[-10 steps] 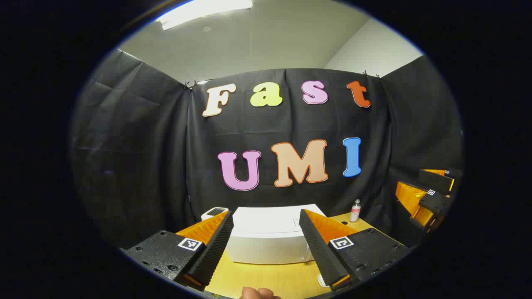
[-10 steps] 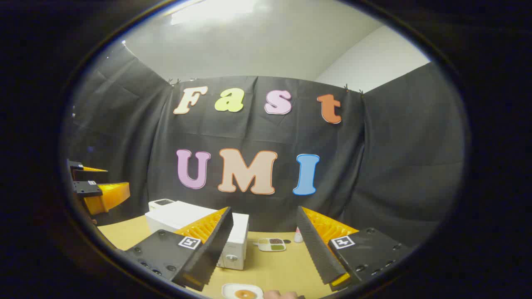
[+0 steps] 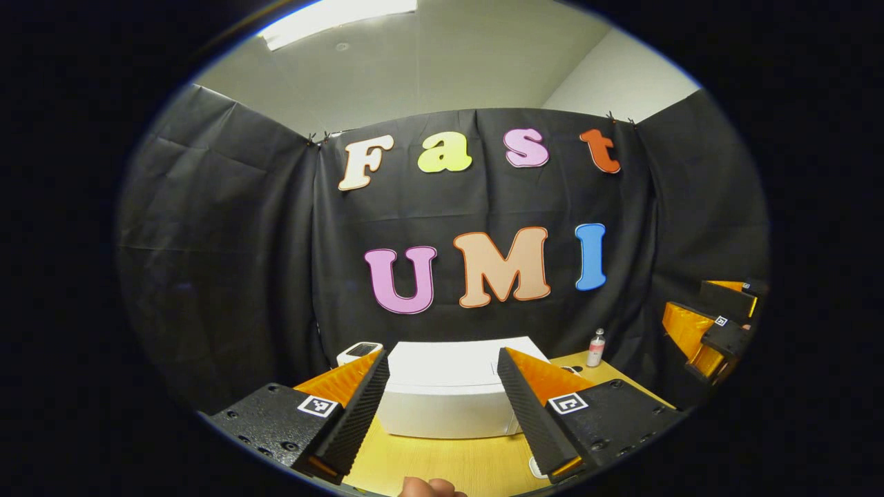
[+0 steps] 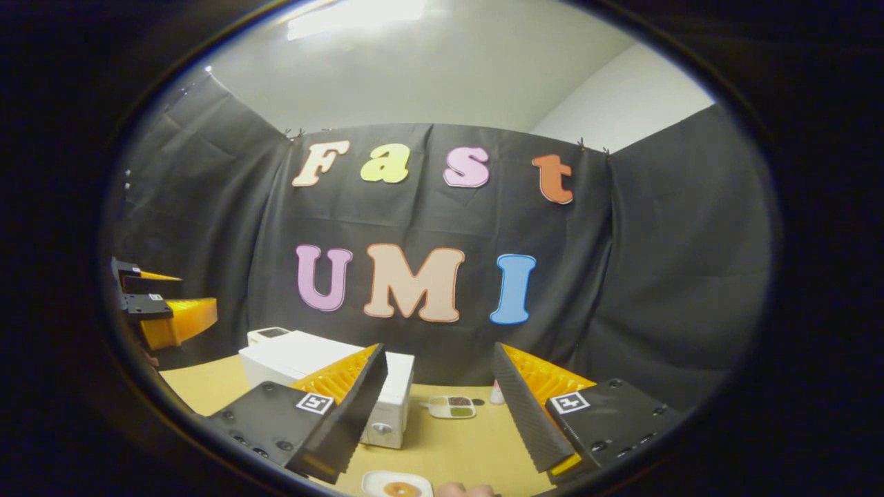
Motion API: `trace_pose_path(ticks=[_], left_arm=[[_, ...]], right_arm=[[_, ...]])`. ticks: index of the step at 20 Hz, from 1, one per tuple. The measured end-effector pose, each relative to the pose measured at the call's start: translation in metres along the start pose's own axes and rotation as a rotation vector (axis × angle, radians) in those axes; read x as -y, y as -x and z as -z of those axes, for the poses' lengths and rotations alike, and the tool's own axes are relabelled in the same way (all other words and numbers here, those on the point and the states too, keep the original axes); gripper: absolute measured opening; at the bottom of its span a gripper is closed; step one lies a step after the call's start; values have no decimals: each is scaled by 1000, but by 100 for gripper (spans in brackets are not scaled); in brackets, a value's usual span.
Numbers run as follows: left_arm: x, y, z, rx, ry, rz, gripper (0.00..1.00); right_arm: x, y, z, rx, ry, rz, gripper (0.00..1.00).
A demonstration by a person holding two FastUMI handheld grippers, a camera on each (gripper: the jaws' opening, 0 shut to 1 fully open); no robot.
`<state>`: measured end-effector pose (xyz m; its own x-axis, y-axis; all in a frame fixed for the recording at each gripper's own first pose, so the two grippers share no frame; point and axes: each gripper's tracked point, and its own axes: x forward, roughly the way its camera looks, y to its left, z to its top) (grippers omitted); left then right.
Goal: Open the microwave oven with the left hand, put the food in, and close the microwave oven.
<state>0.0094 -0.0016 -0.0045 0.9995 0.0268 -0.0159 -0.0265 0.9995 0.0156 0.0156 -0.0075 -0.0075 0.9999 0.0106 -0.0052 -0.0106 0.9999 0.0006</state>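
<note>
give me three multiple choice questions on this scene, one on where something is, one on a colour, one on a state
1. Where does the small bottle stand?
A. on top of the microwave
B. on the table near the booth wall, to the right of the microwave in the left gripper view
C. between the left gripper's fingers

2. What colour is the microwave?
A. white
B. red
C. black

3. How is the left gripper?
A. shut on the microwave door
B. shut on the plate
C. open, holding nothing

Answers:
1 B: the bottle stands on the yellow table beside the microwave's right end.
2 A: its top and front are white in both views.
3 C: its fingers stand wide apart with the microwave showing in the gap, farther off.
</note>
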Motion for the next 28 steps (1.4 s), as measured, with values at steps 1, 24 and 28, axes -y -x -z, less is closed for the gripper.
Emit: trace_pose_path(ticks=[1, 24, 28], left_arm=[[1, -1, -1, 1, 0, 0, 95], [7, -13, 17, -7, 16, -19, 95], [20, -26, 37, -29, 12, 14, 95]], right_arm=[[2, -2, 2, -3, -6, 3, 97], [16, -9, 3, 3, -18, 23, 96], [16, -8, 5, -6, -19, 21, 96]])
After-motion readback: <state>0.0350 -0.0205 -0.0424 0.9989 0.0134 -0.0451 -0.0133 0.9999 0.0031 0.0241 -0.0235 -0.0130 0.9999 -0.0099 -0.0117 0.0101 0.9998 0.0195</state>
